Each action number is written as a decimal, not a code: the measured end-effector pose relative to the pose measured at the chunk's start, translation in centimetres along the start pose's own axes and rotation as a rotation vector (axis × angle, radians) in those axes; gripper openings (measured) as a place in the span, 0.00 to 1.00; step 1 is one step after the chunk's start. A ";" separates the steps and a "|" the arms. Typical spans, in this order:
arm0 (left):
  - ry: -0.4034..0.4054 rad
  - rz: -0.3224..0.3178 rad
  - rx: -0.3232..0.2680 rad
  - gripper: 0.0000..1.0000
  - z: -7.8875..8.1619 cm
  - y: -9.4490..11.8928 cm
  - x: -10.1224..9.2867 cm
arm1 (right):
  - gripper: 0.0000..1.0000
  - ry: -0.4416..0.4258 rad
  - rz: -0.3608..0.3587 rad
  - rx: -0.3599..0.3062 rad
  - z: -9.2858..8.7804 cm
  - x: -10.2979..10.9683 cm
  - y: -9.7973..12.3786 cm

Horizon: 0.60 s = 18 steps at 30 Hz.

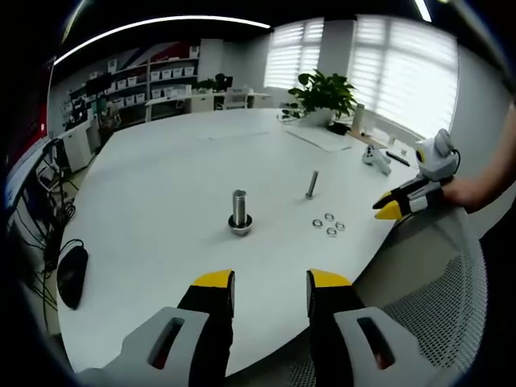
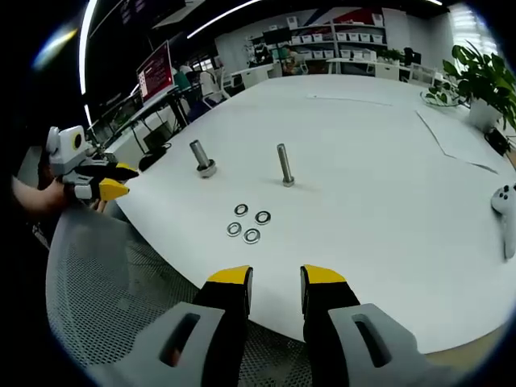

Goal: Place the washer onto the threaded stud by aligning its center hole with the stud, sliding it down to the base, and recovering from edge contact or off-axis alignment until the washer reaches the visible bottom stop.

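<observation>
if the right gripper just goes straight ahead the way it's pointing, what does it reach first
Probably the cluster of four washers lying flat on the white table, almost directly ahead of the open right gripper. The thin threaded stud stands further along that line. Height is unclear, so it might pass above them.

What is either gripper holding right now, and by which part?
Nothing. The left gripper and right gripper are both open and empty; the four washers lie on the table near the studs.
</observation>
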<state>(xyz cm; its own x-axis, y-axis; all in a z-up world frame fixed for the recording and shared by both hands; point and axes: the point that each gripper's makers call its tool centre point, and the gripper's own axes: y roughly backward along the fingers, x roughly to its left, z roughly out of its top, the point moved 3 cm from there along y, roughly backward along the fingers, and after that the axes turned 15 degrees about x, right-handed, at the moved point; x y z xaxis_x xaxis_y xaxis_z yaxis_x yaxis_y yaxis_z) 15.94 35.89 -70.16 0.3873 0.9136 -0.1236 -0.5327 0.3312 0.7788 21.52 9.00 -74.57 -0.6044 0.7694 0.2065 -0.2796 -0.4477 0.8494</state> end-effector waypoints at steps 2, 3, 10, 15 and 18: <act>0.002 -0.004 -0.001 0.33 0.0 -0.1 -0.1 | 0.27 0.001 0.000 0.003 0.0 0.0 0.0; -0.003 -0.004 -0.003 0.33 0.1 -0.2 -0.1 | 0.27 0.002 0.000 0.006 -0.1 0.0 0.0; -0.021 0.000 0.000 0.32 -0.2 -0.7 -0.2 | 0.27 0.007 -0.002 0.020 -0.2 0.1 -0.1; -0.017 0.001 -0.009 0.33 -0.2 -0.9 0.0 | 0.27 0.012 -0.003 0.028 -0.3 0.1 -0.2; -0.013 -0.011 -0.001 0.33 -0.3 -1.1 -0.2 | 0.27 0.014 -0.004 0.027 -0.3 0.1 -0.2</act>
<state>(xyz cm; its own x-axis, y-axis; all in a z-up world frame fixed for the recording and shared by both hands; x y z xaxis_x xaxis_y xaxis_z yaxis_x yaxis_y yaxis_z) 16.22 35.44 -71.25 0.4030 0.9067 -0.1244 -0.5288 0.3416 0.7770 21.32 9.04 -74.86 -0.6137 0.7646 0.1969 -0.2617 -0.4323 0.8629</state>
